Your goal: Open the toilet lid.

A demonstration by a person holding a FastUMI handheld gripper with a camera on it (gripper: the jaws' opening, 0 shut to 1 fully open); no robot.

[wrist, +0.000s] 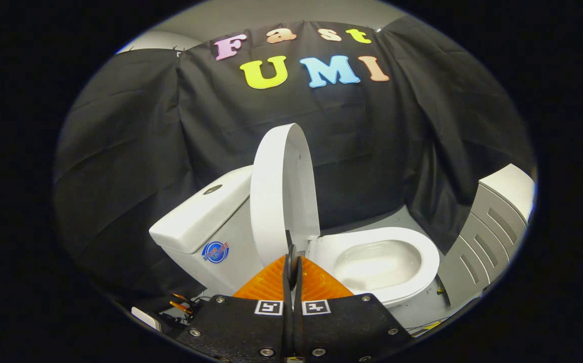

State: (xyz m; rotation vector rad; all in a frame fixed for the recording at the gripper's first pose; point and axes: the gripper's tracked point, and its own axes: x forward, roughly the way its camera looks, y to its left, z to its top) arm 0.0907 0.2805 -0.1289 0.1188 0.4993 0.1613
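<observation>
The toilet lid [284, 191] stands raised, nearly upright, seen almost edge-on just beyond the fingertips, between the tank [203, 214] and the open seat [387, 262]; the bowl [377, 264] lies bare inside the seat. The gripper [291, 257] has its fingers pressed together with nothing between them; their tips cover the lid's hinge end. A grey cabinet [493, 232] stands beside the seat, partly cut off; small items on the floor [422, 307] by the tank's base are too tangled to identify.
</observation>
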